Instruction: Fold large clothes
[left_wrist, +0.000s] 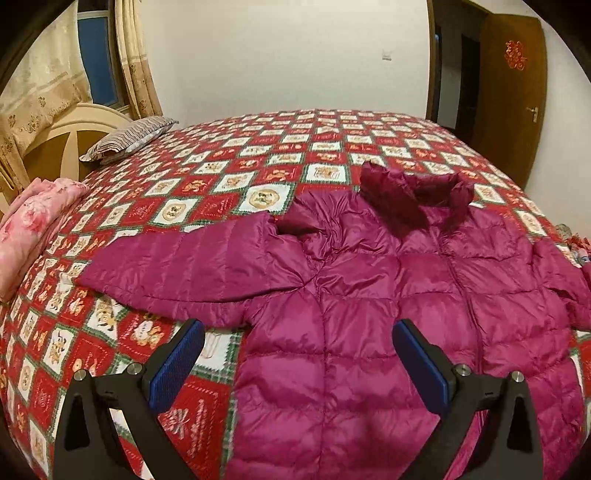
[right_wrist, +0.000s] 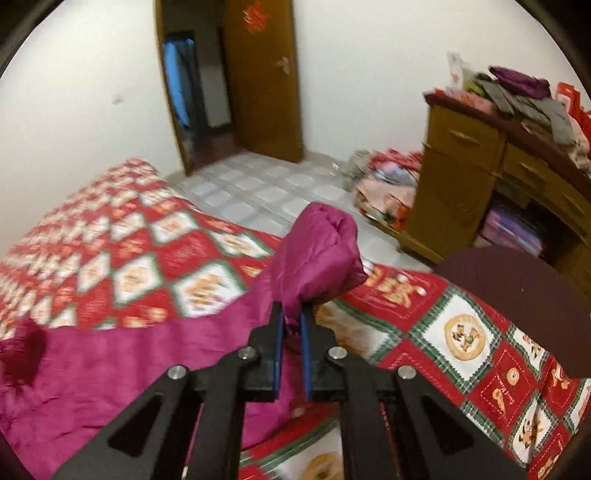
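Blue-padded jaws of the right gripper (right_wrist: 291, 321) are clamped on the cuff of one sleeve (right_wrist: 317, 254), which bunches up just above them at the middle of the right wrist view, raised off the bedspread (right_wrist: 458, 332). Meanwhile the left gripper (left_wrist: 297, 341) hangs at the bottom of its own view with jaws spread wide and nothing between them, poised above the lower body of the magenta down jacket (left_wrist: 388, 295). The jacket lies front-up across the right half of that frame on the checked red cover, collar (left_wrist: 413, 192) toward the top of the frame, hem toward the bottom, so its long axis runs top to bottom; the other sleeve (left_wrist: 177, 269) stretches out to the left. By all appearances, the first sleeve fold is in hand. Next, the pinched cuff likely needs carrying across the chest and releasing flat.
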